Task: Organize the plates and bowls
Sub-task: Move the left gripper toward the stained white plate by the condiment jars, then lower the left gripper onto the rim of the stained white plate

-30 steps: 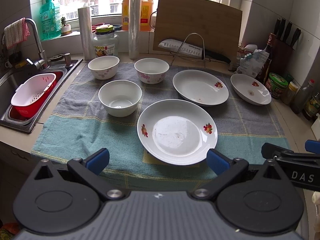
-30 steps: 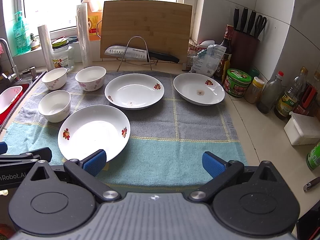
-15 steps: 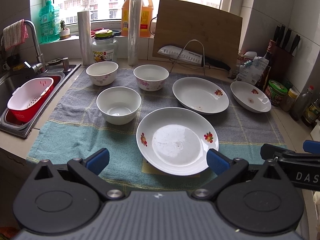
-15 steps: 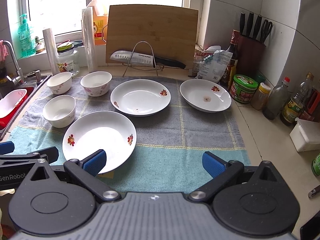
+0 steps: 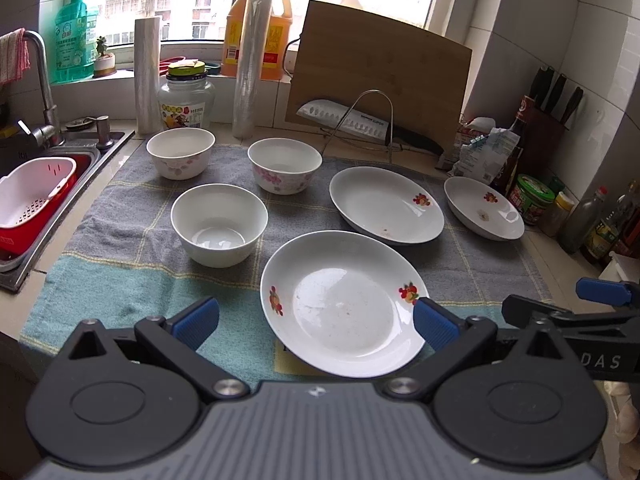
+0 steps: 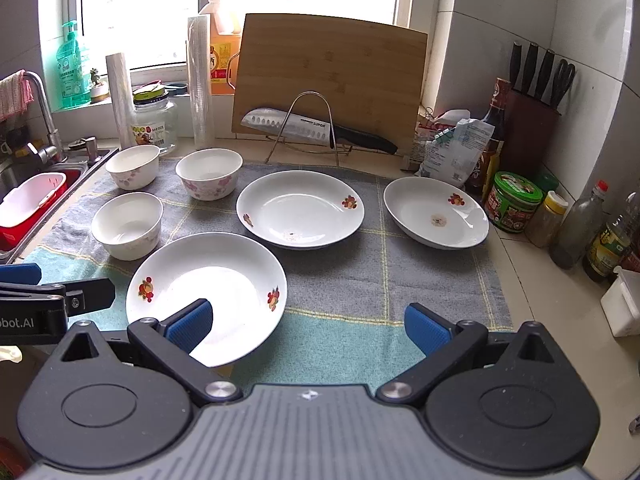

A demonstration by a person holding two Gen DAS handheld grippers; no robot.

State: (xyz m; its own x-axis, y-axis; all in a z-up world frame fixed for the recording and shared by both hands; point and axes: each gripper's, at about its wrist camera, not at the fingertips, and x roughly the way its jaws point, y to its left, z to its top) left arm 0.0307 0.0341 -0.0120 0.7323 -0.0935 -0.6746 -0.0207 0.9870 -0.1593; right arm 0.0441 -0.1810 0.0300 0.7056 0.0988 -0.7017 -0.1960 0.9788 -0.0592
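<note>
Three white plates with fruit prints lie on a towel: a near plate [image 5: 344,304] [image 6: 208,288], a middle plate [image 5: 386,204] [image 6: 300,208] and a far right plate [image 5: 482,208] [image 6: 436,212]. Three bowls stand to the left: a plain white bowl [image 5: 219,224] [image 6: 127,225] and two flowered bowls [image 5: 180,158] [image 5: 285,170] behind it. My left gripper [image 5: 316,322] is open and empty, low over the near plate's front edge. My right gripper [image 6: 306,326] is open and empty, over the towel just right of the near plate.
A sink [image 5: 60,184] with a red and white colander [image 5: 32,196] is at the left. A cutting board [image 6: 332,80], knife on a wire rack [image 6: 316,128], jars and bottles [image 6: 516,202] line the back and right. A blue-grey towel [image 6: 420,280] covers the counter.
Both grippers have moved forward and lower toward the near plate; the dishes look larger and lower in both views. Nothing was grasped and both jaws stay open.
</note>
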